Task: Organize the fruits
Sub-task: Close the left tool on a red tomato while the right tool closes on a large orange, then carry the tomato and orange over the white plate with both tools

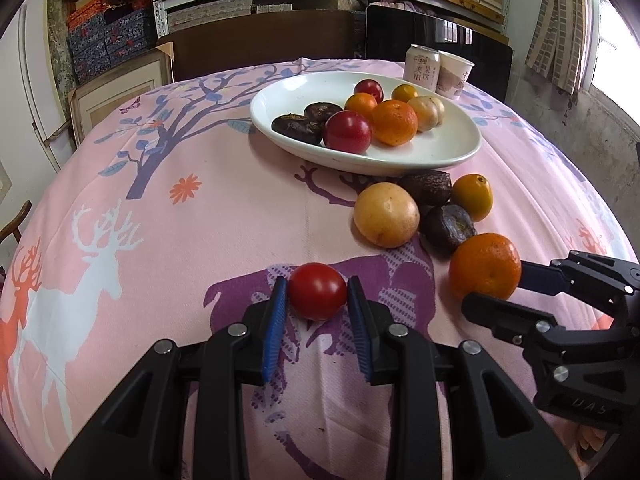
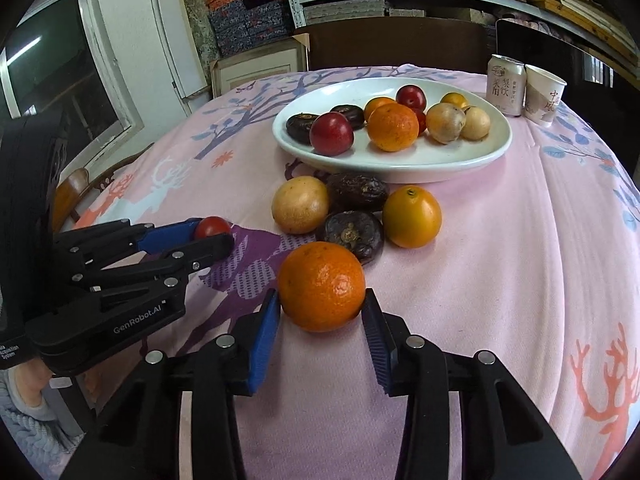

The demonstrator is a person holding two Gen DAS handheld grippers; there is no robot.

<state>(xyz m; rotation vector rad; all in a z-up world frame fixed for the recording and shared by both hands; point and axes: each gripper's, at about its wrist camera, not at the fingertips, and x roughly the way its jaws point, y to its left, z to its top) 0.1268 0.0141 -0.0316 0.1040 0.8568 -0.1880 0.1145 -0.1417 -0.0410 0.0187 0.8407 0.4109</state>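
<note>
Our left gripper (image 1: 317, 300) sits low over the pink deer-print tablecloth (image 1: 200, 240) with its blue pads (image 1: 276, 332) on either side of a small red fruit (image 1: 317, 291); the pads look to be touching its flanks, though we cannot tell whether they are pressing or merely bracketing it, and the fruit rests on the cloth. Our right gripper (image 2: 320, 312) likewise straddles a large orange (image 2: 322, 286) with its pads at the orange's two sides, and again we cannot tell if the grip is closed on it; a thin gap seems to show at the right pad. Just beyond the orange lies a loose cluster on the cloth: a pale yellow round fruit (image 2: 300, 204), two dark wrinkled fruits (image 2: 354, 234) touching it, and a yellow-orange citrus (image 2: 412, 216) beside them. Behind the cluster stands the white oval plate (image 2: 400, 164), holding red, orange, dark and pale yellow fruits. A drink can (image 2: 505, 84) and a paper cup (image 2: 544, 94) stand side by side past the plate's far right edge.
</note>
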